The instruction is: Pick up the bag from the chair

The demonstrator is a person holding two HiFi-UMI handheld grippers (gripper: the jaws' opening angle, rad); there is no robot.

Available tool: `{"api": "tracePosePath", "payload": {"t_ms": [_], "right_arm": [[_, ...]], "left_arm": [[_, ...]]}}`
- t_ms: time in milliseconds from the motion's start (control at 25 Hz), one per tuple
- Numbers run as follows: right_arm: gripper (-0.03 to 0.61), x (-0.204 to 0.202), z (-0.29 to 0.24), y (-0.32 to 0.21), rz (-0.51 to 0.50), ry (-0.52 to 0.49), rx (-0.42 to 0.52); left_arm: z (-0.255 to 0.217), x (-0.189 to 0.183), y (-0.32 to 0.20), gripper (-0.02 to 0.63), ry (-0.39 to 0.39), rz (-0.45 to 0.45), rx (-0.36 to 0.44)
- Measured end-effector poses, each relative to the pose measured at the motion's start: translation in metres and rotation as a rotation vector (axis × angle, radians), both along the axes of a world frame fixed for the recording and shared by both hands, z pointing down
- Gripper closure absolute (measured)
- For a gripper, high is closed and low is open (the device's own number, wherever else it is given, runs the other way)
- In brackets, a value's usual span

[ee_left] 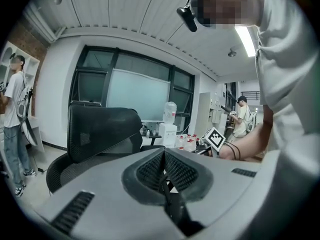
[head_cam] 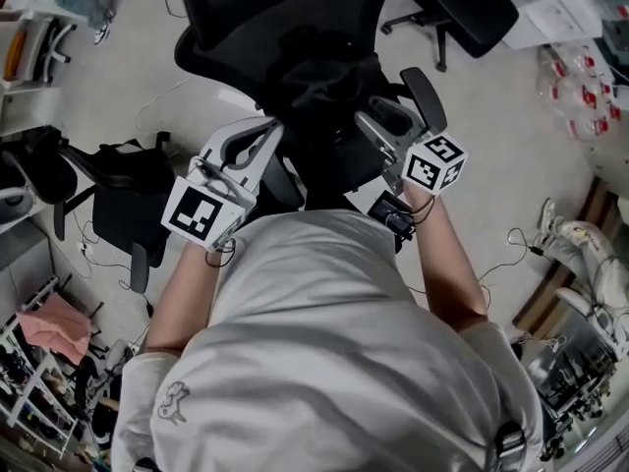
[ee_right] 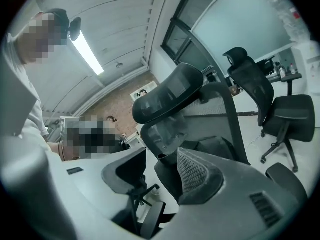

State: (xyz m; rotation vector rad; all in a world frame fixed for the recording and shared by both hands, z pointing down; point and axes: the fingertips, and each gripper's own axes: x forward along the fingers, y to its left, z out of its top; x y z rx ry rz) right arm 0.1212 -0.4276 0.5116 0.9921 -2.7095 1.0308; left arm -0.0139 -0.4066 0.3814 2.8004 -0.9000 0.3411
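A black bag [head_cam: 316,96] lies on the seat of a black mesh office chair [head_cam: 246,13] right in front of me. At the bag's left side, my left gripper [head_cam: 263,138] is shut; in the left gripper view a thin black strap [ee_left: 172,204] runs out from between its closed pads [ee_left: 150,170]. My right gripper [head_cam: 381,118] is at the bag's right side with its jaws apart and nothing between them. Through that gap, the right gripper view shows the chair's backrest [ee_right: 167,131] and a dark shape on the seat, probably the bag [ee_right: 217,146].
A second black chair [head_cam: 474,10] stands at the back right and another [head_cam: 128,205] at the left. White boxes [head_cam: 562,8] and bottles [head_cam: 582,91] are at the far right, shoes [head_cam: 580,244] on the floor. Two people [ee_left: 12,116] [ee_left: 243,115] stand further off.
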Motion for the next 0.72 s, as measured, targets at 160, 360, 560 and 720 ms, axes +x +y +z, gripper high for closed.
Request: {"api": "tracePosePath", "payload": {"t_ms": [160, 360, 560, 720], "right_arm": [[0.391, -0.004, 0.019, -0.005, -0.014, 0.007, -0.036], [0.390, -0.013, 0.037, -0.013, -0.021, -0.009, -0.072], [0.388, -0.023, 0.047, -0.020, -0.040, -0.060, -0.096], [0.388, -0.029, 0.057, -0.026, -0.050, -0.077, -0.116]], "left_arm": [[0.015, 0.002, -0.012, 0.603, 0.005, 0.008, -0.048], [0.035, 0.009, -0.016, 0.603, -0.013, 0.037, -0.092], [0.047, 0.011, -0.021, 0.603, -0.016, 0.034, -0.122], [0.055, 0.011, -0.023, 0.603, -0.017, 0.037, -0.133]]}}
